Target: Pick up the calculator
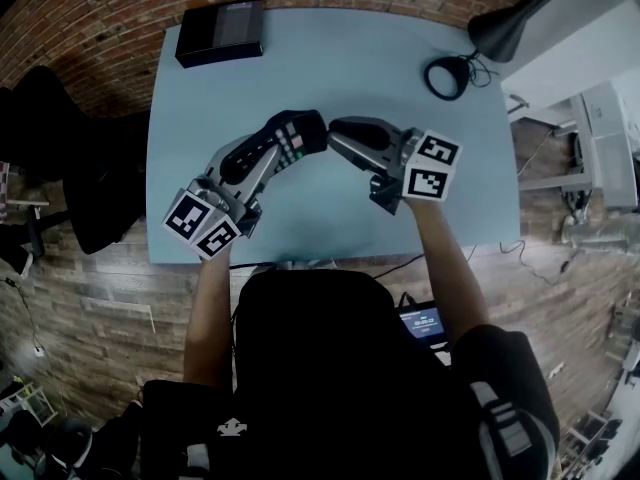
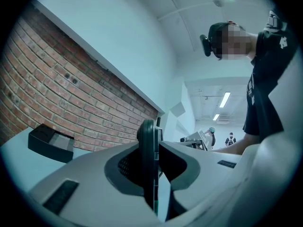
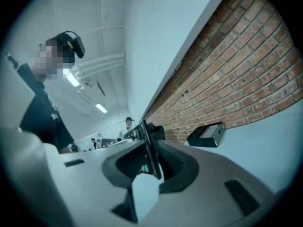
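The calculator (image 1: 296, 140) is a thin dark slab with rows of keys, held over the middle of the light blue table (image 1: 340, 58). My left gripper (image 1: 305, 134) comes in from the lower left and is shut on it. My right gripper (image 1: 338, 130) meets it from the right and is shut on its other end. In the left gripper view the calculator (image 2: 147, 148) stands edge-on between the pads of my left gripper (image 2: 152, 162). In the right gripper view the calculator (image 3: 147, 148) is again edge-on, pinched in my right gripper (image 3: 150, 163).
A black box (image 1: 220, 30) lies at the table's far left corner; it also shows as the black box (image 2: 49, 143) and the black box (image 3: 206, 135) by the brick wall. A black lamp (image 1: 510, 23) and a coiled black cable (image 1: 447, 76) sit at the far right.
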Demonstrator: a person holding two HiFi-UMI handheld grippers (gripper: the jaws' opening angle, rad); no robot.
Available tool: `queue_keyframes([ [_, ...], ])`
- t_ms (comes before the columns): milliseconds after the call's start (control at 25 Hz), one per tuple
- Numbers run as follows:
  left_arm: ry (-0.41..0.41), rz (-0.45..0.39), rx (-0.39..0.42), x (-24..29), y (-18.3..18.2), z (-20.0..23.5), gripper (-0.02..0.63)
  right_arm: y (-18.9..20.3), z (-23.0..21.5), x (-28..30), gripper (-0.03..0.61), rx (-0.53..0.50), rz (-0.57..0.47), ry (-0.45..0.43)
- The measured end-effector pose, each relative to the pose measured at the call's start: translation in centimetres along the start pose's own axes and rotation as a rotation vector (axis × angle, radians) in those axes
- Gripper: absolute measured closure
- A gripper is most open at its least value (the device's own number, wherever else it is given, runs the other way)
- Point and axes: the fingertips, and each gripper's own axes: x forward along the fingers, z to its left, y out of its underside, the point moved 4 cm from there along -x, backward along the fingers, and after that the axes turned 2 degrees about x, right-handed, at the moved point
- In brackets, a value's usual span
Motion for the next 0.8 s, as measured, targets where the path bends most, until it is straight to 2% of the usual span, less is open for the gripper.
queue_keyframes([
  [240, -0.065, -0.021, 0.032, -0.8, -1.0, 0.6, 0.531, -0.2, -0.3, -1.6, 0.517, -0.020, -0.011, 0.029],
  [600, -0.103, -0.019, 0.072, -0.1, -0.9, -1.0, 0.531, -0.4, -0.2, -3.0, 0.520, -0.100, -0.016, 0.057],
  [720, -0.116, -0.025, 0.075, 0.2, -0.8, -1.6, 0.531, -0.4, -0.4, -3.5, 0.574, -0.115, -0.019, 0.065],
  [800, -0.128, -0.031, 0.078, 0.4, -0.6, -1.9, 0.531, -0.3, -0.6, -3.8, 0.574, -0.118, -0.015, 0.059],
])
